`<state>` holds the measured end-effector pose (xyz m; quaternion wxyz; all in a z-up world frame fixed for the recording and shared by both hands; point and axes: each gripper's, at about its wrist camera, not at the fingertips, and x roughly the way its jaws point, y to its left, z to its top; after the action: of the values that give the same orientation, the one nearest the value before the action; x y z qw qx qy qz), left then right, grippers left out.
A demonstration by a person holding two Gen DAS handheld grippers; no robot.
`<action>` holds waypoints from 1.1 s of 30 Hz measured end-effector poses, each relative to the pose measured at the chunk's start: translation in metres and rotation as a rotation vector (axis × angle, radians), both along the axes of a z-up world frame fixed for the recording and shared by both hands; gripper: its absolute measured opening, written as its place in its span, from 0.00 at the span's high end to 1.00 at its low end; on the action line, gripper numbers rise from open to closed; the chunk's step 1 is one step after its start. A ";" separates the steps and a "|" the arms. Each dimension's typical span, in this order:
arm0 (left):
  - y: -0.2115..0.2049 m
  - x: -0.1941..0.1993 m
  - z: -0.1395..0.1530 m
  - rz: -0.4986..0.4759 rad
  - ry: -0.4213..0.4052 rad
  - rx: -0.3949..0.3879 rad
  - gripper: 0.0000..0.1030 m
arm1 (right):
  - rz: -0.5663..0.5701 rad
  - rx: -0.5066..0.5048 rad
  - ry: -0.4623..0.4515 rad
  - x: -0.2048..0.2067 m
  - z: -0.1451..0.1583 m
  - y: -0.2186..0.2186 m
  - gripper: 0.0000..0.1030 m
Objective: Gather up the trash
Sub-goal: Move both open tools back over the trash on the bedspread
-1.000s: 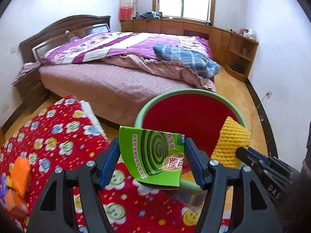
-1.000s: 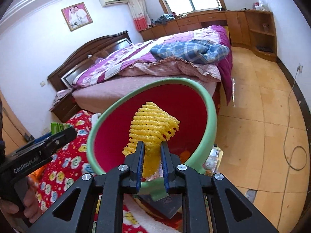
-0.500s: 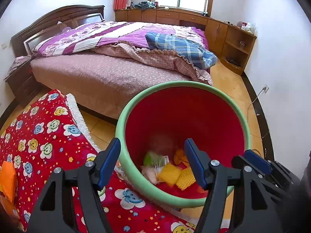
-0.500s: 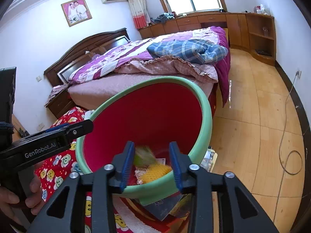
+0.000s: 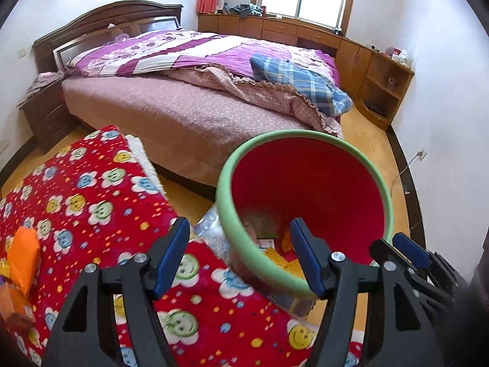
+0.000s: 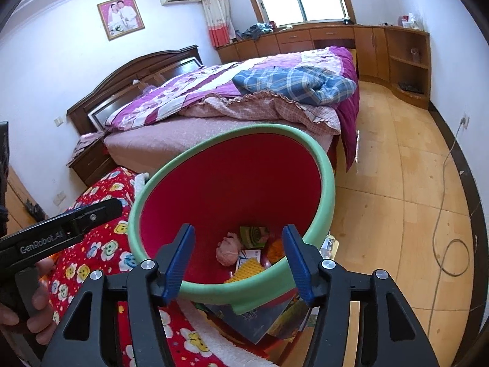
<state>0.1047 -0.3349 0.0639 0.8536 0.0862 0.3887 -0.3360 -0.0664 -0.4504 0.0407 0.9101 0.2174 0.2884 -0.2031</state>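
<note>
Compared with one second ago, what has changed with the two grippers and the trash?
Both let go. The left gripper dropped the green mosquito-coil box, the right gripper the yellow foam net; its jaws are opening, nothing between them. Both pieces lie in the red bin. Bin, red smiley blanket and bed stayed.
</note>
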 end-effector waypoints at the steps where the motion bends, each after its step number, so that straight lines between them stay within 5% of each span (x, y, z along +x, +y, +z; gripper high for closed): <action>1: 0.005 -0.001 0.001 0.007 -0.001 -0.002 0.34 | 0.004 0.000 0.000 0.001 0.001 0.002 0.41; 19: 0.120 -0.009 0.006 0.200 0.014 0.003 0.34 | 0.108 0.030 -0.020 0.006 0.009 0.052 0.33; 33: 0.229 0.019 0.011 0.415 -0.012 0.002 0.34 | 0.182 0.048 -0.015 0.023 0.008 0.089 0.28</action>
<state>0.1238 -0.1060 0.0747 0.9066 0.0072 0.3935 -0.1521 -0.0432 -0.3612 0.0488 0.9214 0.2137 0.3052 -0.1109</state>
